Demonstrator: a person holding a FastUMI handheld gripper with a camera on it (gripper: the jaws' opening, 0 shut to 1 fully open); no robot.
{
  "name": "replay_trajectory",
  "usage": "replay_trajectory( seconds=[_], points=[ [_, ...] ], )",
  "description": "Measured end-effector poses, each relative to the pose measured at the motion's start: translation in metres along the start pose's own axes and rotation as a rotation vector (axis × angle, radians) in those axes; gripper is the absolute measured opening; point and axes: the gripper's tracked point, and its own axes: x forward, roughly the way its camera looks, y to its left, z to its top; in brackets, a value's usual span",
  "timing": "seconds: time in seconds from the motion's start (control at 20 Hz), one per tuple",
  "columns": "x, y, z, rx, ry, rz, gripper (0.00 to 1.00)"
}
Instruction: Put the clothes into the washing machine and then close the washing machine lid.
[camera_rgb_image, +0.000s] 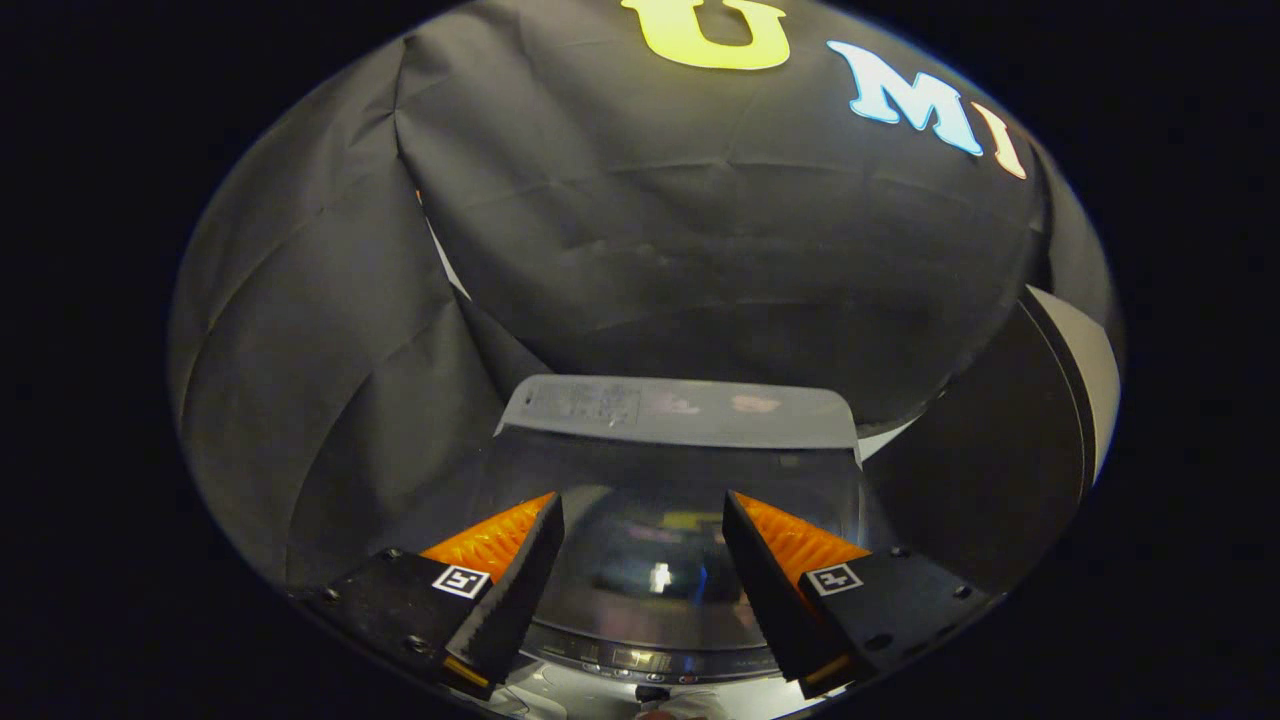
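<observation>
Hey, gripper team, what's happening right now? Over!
Hand-held gripper open, empty. Washing machine lid shut, just ahead between fingers. No clothes in sight. Nothing blocking.

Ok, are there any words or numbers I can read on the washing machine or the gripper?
Washing machine back panel: small print, too blurred to read.
Its front control strip: too small to read.
Hand-held gripper, open above the lid: square patterned tags, no words.

One washing machine, one lid, one gripper.
A single washing machine (680, 412) at lower centre, its one glossy lid (650, 560) down; one gripper (640, 510) with two fingers (525, 570) spread apart, holding nothing.
</observation>
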Motion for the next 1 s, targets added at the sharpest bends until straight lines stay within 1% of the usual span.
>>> replay_trajectory(
  seconds=[0.15,0.4,0.65,0.9,1.0],
  points=[
    [-0.016,0.005,-0.017,0.018,-0.017,0.023,0.99],
    [-0.076,0.003,-0.022,0.042,-0.153,0.064,0.99],
    [-0.156,-0.025,-0.044,0.050,-0.335,0.091,0.99],
    [-0.242,-0.070,-0.058,0.089,-0.536,0.108,0.98],
    [-0.272,-0.097,-0.062,0.086,-0.610,0.100,0.98]
  ],
)
